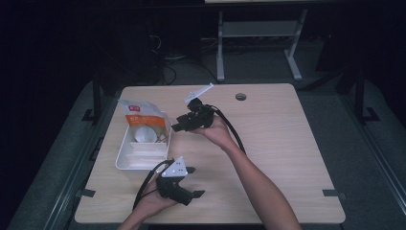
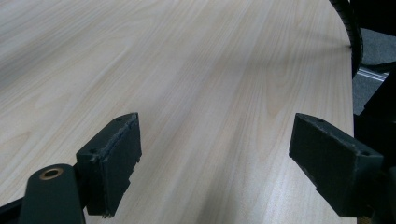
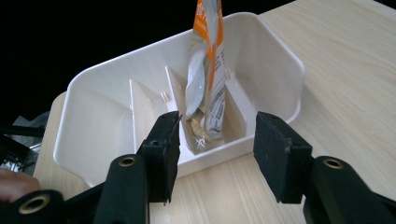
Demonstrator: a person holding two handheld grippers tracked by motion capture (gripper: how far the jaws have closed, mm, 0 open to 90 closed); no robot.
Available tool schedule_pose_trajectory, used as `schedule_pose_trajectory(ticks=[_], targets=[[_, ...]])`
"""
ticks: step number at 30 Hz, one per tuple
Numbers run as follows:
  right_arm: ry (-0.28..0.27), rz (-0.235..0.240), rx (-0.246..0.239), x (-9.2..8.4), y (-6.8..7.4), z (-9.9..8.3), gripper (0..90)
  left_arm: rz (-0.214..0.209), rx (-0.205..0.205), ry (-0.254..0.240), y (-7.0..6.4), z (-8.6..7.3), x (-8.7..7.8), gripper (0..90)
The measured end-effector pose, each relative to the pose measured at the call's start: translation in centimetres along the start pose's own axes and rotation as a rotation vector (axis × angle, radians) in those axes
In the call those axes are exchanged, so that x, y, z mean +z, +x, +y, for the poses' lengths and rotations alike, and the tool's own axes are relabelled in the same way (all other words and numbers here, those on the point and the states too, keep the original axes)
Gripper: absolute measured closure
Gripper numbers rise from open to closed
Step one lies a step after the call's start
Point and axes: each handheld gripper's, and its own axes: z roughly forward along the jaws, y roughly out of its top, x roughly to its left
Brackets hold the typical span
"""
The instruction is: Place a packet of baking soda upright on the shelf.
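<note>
1. Table (image 1: 268,143): light wood top with a small round hole near its far edge. The person's forearms come in from the near side.
2. Tray (image 1: 125,152): white plastic bin with dividers, sitting on the table's left part. The right gripper view looks straight at its near wall (image 3: 219,151).
3. Packet (image 1: 139,117): orange-and-white pouch standing upright in the tray's far compartment. In the right gripper view it (image 3: 208,70) stands up out of the tray, leaning on a divider.
4. Right gripper (image 1: 176,127): just beside the tray, pointing at it, jaws apart with nothing between them (image 3: 217,151). The packet's free beyond the tips.
5. Left gripper (image 1: 194,181): near the table's front edge, well apart from the tray. Jaws wide apart over bare wood (image 2: 215,154), holding nothing.
</note>
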Motion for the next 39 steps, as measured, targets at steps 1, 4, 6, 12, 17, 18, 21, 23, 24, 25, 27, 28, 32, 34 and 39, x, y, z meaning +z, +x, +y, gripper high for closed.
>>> schedule_pose_trajectory(ticks=[1, 4, 6, 12, 17, 18, 21, 23, 24, 25, 27, 28, 32, 34, 39], targets=[[-0.002, -0.001, -0.001, -0.2, 0.0, -0.1, 49.4, 0.0, -0.001, -0.001, 0.0, 0.0, 0.0, 16.5], [-0.004, -0.003, 0.009, -1.0, 0.0, -0.4, 47.6, 0.0, 0.0, 0.0, 0.0, 0.0, 0.0, 16.5], [-0.005, -0.011, 0.008, -1.5, -0.1, -0.7, 47.3, -0.001, 0.002, 0.002, 0.0, 0.0, 0.0, 16.5], [-0.012, -0.024, 0.013, -3.0, -0.2, -1.5, 46.0, -0.002, 0.002, 0.003, 0.0, 0.0, 0.1, 16.5], [-0.017, -0.04, 0.02, -4.4, -0.1, -2.4, 44.9, -0.003, 0.005, 0.008, -0.1, 0.0, 0.2, 16.5], [-0.018, -0.04, 0.022, -4.6, -0.1, -2.6, 44.8, -0.002, 0.005, 0.009, -0.1, 0.0, 0.2, 16.5], [-0.024, -0.042, 0.03, -5.4, -0.1, -3.1, 44.6, -0.002, 0.004, 0.007, -0.1, 0.0, 0.3, 16.5], [-0.028, -0.046, 0.035, -5.9, 0.0, -3.5, 44.2, -0.003, 0.002, 0.006, -0.1, 0.0, 0.4, 16.4], [-0.03, -0.046, 0.035, -6.1, 0.0, -3.7, 44.2, -0.003, 0.003, 0.007, -0.1, 0.0, 0.4, 16.5], [-0.032, -0.05, 0.035, -6.3, 0.0, -3.8, 44.1, -0.003, 0.001, 0.008, -0.1, 0.0, 0.4, 16.5], [-0.036, -0.051, 0.041, -6.7, 0.1, -4.2, 43.9, -0.003, 0.001, 0.01, -0.1, 0.0, 0.4, 16.5], [-0.036, -0.052, 0.041, -7.0, 0.1, -4.3, 43.9, -0.004, 0.002, 0.011, 0.0, 0.0, 0.4, 16.5], [-0.044, -0.059, 0.041, -7.9, 0.3, -5.0, 43.8, -0.002, 0.004, 0.01, 0.0, 0.1, 0.4, 16.5], [-0.052, -0.062, 0.042, -8.4, 0.4, -5.4, 43.8, -0.005, 0.0, 0.008, 0.0, 0.1, 0.4, 16.5], [-0.037, -0.073, 0.049, -9.4, 0.8, -6.6, 43.0, -0.003, -0.003, 0.011, 0.0, 0.1, 0.3, 16.5]])
